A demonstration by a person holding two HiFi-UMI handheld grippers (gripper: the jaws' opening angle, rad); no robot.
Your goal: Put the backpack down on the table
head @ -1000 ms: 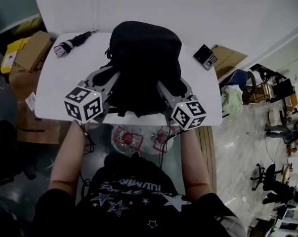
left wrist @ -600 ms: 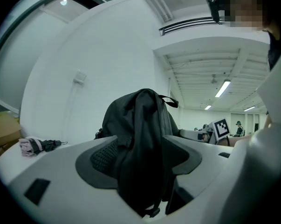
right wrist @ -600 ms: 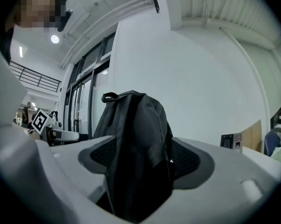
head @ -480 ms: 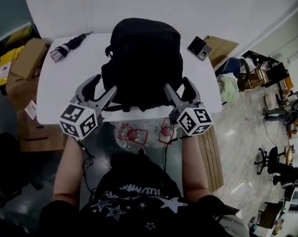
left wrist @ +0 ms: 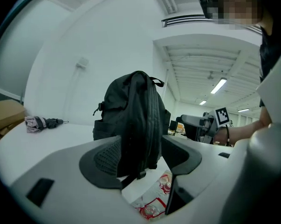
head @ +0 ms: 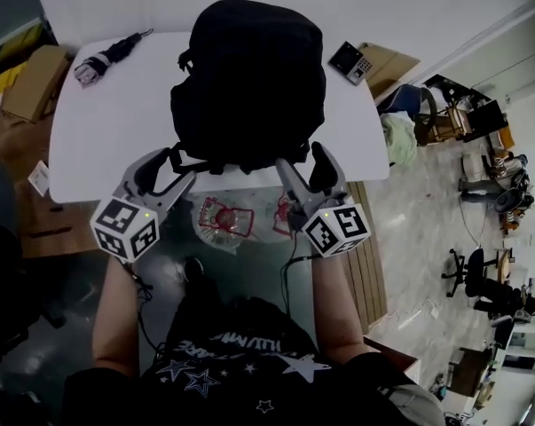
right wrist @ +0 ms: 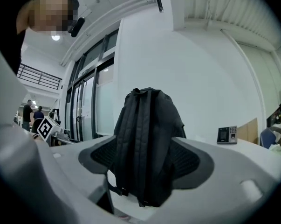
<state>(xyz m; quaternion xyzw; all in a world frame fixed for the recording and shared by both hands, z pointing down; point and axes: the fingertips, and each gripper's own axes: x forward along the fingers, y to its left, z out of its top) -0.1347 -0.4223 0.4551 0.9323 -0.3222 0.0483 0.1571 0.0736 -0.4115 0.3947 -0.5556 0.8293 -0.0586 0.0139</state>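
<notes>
A black backpack (head: 247, 82) stands upright on the white table (head: 98, 140), its straps facing me. My left gripper (head: 167, 169) is open just off the table's near edge, at the bag's lower left corner. In the left gripper view the backpack (left wrist: 133, 115) stands ahead, framed between the spread jaws of the left gripper (left wrist: 141, 164), and the pads do not press on it. At the bag's lower right corner my right gripper (head: 304, 164) is open too. The right gripper view looks between the right gripper's (right wrist: 145, 174) parted jaws at the backpack's (right wrist: 147, 134) straps.
A folded umbrella (head: 103, 56) lies at the table's far left corner. A keypad device (head: 350, 60) sits at the far right corner. Cardboard boxes (head: 32, 82) stand left of the table. A clear bag with red print (head: 224, 222) lies on the floor below the near edge.
Both grippers have opened off the backpack and drawn back toward me to the table's near edge. The backpack now stands on the table by itself.
</notes>
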